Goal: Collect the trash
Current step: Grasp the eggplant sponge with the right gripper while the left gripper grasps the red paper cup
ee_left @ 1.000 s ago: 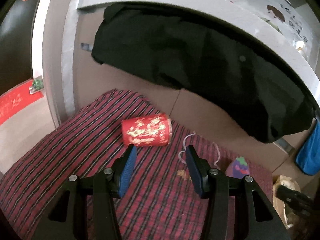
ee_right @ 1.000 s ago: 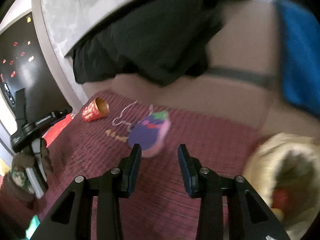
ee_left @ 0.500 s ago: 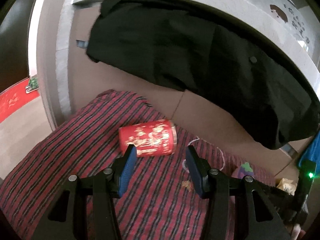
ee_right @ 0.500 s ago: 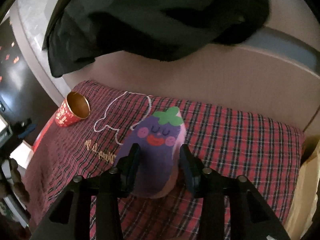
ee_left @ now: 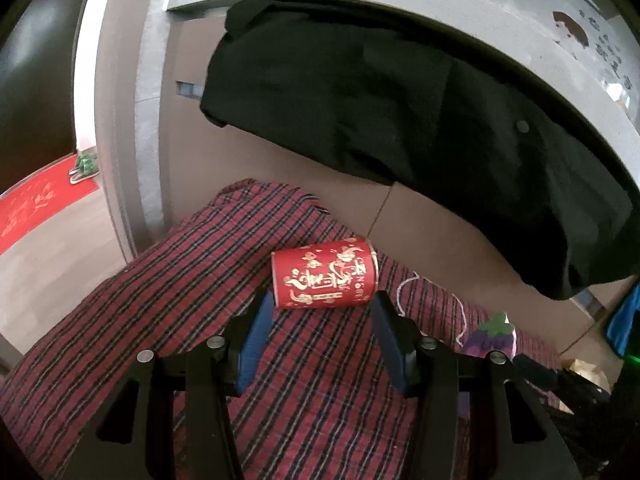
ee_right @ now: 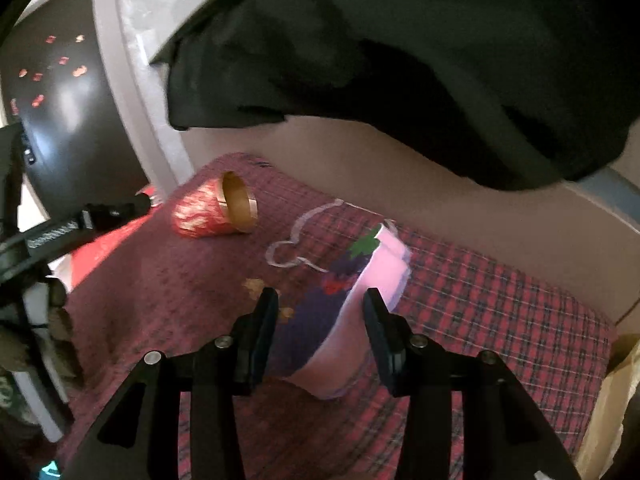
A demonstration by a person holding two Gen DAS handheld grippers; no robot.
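— Left claw [ee_left: 320, 312]?
— Stood wide, empty, just short of the red paper cup [ee_left: 324, 276] lying sideways on the plaid cloth [ee_left: 160, 300].
— Right claw [ee_right: 320, 308]?
— Just been opening; straddled the purple eggplant packet [ee_right: 340, 308], pads apart from it.

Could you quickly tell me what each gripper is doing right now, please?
Left gripper: open, holding nothing; red cup lies just beyond its fingertips.
Right gripper: open, jaws just widened; eggplant-print packet between them, not gripped.
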